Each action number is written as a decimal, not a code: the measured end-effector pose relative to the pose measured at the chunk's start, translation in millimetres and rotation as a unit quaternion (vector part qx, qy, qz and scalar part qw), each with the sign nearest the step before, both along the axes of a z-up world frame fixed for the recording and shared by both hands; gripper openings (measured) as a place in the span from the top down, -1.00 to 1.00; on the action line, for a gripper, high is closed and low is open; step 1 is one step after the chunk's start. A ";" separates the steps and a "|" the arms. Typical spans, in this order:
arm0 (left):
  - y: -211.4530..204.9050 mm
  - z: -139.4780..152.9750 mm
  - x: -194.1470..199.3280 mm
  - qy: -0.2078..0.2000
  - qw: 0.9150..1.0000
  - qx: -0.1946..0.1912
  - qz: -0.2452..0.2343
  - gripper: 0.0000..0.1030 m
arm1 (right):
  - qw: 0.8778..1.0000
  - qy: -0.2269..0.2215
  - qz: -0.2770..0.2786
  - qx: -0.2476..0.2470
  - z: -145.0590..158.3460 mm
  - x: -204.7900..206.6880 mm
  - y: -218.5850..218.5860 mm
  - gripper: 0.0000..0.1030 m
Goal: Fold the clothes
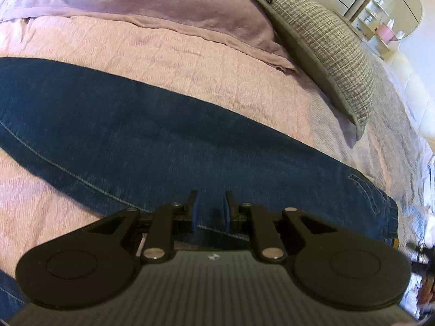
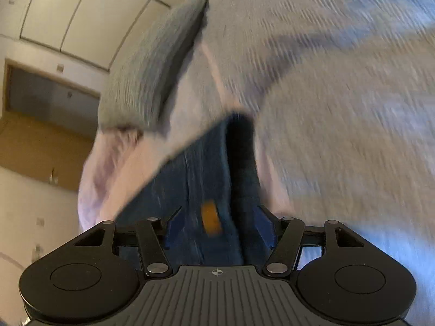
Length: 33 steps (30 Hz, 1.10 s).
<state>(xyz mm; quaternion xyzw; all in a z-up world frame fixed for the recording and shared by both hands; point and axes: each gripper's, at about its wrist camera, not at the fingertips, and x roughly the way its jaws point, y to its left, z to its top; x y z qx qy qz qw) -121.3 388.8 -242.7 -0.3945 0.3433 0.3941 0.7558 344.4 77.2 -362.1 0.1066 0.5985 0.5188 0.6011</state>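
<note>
1. The jeans (image 1: 152, 125) lie stretched flat across the pink quilted bedspread (image 1: 190, 62) of the bed, running from far left to near right in the left wrist view; a stitched seam follows their near edge.
2. The left gripper (image 1: 210, 212) sits low over the near edge of the jeans. Its jaws stand a little apart with denim showing in the gap; whether they pinch any cloth cannot be told.
3. The right gripper (image 2: 217, 229) has its jaws spread wide. The waistband end of the jeans (image 2: 206, 190), bearing a tan leather patch (image 2: 210, 218), lies between them. The blue pads (image 2: 171, 228) stand clear of the cloth on both sides, so nothing is gripped. This view is motion-blurred.
4. A lilac pillow (image 1: 141, 2) lies at the far side of the bed, with a grey woven cushion (image 1: 329, 54) propped to its right.
5. A shelf with small bottles (image 1: 380, 19) and a round mirror (image 1: 407, 13) stand at the far right beyond the bed.
6. White wardrobe panels (image 2: 68, 13) fill the far left of the right wrist view.
</note>
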 end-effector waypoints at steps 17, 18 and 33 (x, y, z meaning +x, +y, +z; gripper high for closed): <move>-15.9 0.2 -4.7 0.005 1.000 -0.004 0.003 0.75 | 0.991 -0.117 0.058 -0.032 11.7 -49.8 3.4 0.97; -16.3 -0.1 -5.1 0.006 1.000 -0.004 0.003 0.75 | 0.987 -0.143 0.053 -0.042 20.4 -57.6 3.7 0.97; -20.7 -8.0 -26.5 0.023 1.000 0.005 -0.001 0.75 | 0.983 -0.143 -0.039 -0.107 4.9 -62.0 -6.9 0.66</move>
